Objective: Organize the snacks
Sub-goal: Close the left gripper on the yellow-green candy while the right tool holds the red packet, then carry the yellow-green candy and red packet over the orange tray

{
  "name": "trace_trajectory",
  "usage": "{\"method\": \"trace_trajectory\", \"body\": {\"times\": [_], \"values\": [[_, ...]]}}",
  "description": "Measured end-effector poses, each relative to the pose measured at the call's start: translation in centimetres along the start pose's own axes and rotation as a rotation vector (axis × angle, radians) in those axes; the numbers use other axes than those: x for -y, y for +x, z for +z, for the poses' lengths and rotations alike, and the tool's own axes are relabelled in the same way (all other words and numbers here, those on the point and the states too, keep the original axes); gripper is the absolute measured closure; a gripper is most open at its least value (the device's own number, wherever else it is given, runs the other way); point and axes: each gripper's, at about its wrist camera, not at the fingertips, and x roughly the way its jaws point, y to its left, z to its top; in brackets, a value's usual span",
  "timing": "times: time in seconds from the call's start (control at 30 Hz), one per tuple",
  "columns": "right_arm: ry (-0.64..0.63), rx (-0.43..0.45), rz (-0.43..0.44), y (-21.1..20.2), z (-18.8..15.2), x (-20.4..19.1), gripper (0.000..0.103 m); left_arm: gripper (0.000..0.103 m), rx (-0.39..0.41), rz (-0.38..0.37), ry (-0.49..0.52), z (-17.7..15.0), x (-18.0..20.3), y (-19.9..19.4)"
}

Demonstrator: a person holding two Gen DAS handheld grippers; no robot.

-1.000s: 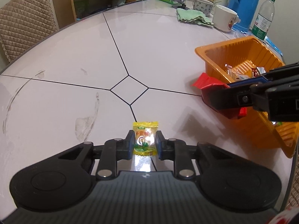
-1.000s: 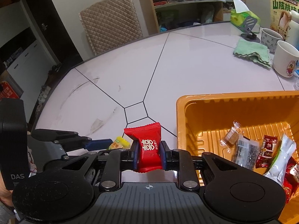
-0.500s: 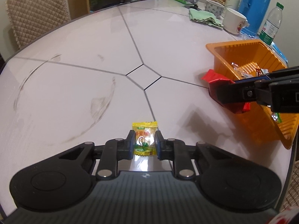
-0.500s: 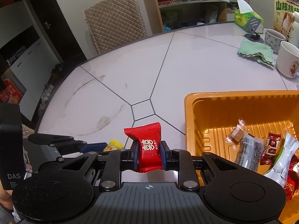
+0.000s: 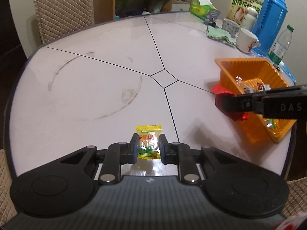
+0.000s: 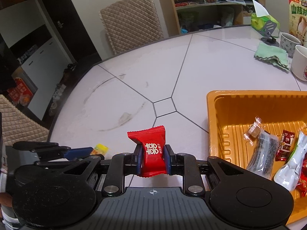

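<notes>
My left gripper (image 5: pixel 148 147) is shut on a yellow candy (image 5: pixel 148 141) and holds it above the white table near its front edge. My right gripper (image 6: pixel 153 158) is shut on a red candy (image 6: pixel 152 149) with white characters, held above the table just left of the orange tray (image 6: pixel 213 118). The tray holds several wrapped snacks (image 6: pixel 262 149). In the left wrist view the right gripper (image 5: pixel 228 104) with the red candy (image 5: pixel 218 89) is at the tray's near-left corner (image 5: pixel 228 71). The left gripper and yellow candy (image 6: pixel 99 149) show at the lower left of the right wrist view.
Behind the tray stand a blue thermos (image 5: pixel 268 19), a water bottle (image 5: pixel 282 44), two mugs (image 5: pixel 246 42), a green cloth (image 5: pixel 220 35), a tissue pack (image 5: pixel 199 10) and a snack box (image 5: pixel 243 3). Padded chairs (image 6: pixel 130 26) ring the table.
Both grippers have risen and pulled back from the table with their candies still held. The views now take in more of the table and room.
</notes>
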Motion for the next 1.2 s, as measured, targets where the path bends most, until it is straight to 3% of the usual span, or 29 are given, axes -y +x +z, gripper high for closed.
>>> {"method": "trace_trajectory", "body": {"times": [0.53, 0.87, 1.2], "values": [[-0.007, 0.007, 0.042, -5.8, -3.9, 0.8, 0.079, 0.084, 0.048, -0.018, -0.009, -2.1, 4.8, -6.0], [0.034, 0.039, 0.007, -10.3, -5.9, 5.0, 0.079, 0.084, 0.077, -0.074, 0.036, -1.5, 11.4, -6.7], [0.087, 0.11, -0.064, -14.5, -5.6, 10.9, 0.079, 0.084, 0.112, -0.108, 0.086, 0.8, 18.2, -5.8]]}}
